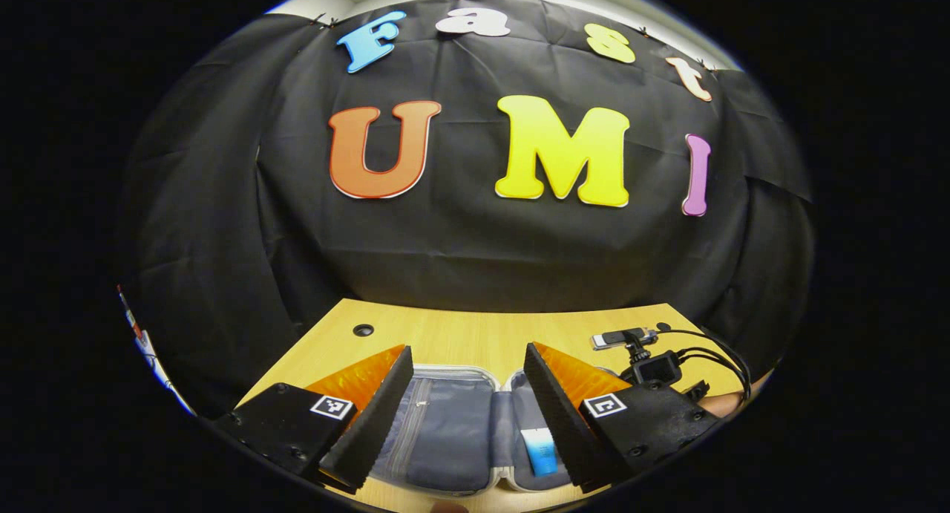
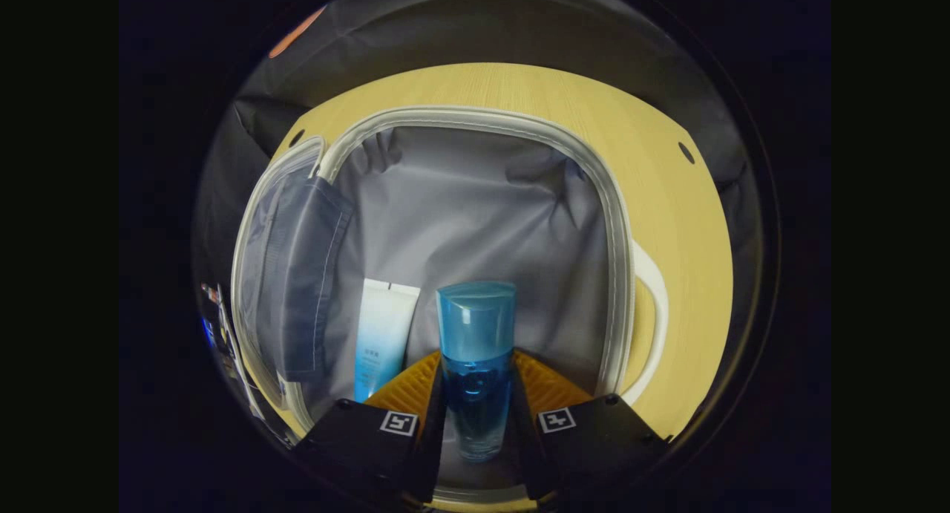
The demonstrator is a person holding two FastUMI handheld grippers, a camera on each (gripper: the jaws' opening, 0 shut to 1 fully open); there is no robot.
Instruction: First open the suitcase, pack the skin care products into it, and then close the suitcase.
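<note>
Bottle (image 2: pixel 476 364) clamped between right gripper (image 2: pixel 476 413) fingers, hanging over open suitcase (image 2: pixel 475 119) lining, just right of tube (image 2: pixel 382 335) lying inside. Probably rigid, smooth, slippery; best held mid-body. Left gripper (image 1: pixel 467 416) spread wide, empty, above suitcase at desk (image 1: pixel 475 331) front edge. Camera mount (image 1: pixel 653 361) near right edge, clear of path.

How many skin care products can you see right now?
2: a white-and-blue squeeze tube lying in the open grey suitcase, and a blue clear bottle held between the right gripper fingers above it. Others may be hidden.
</note>
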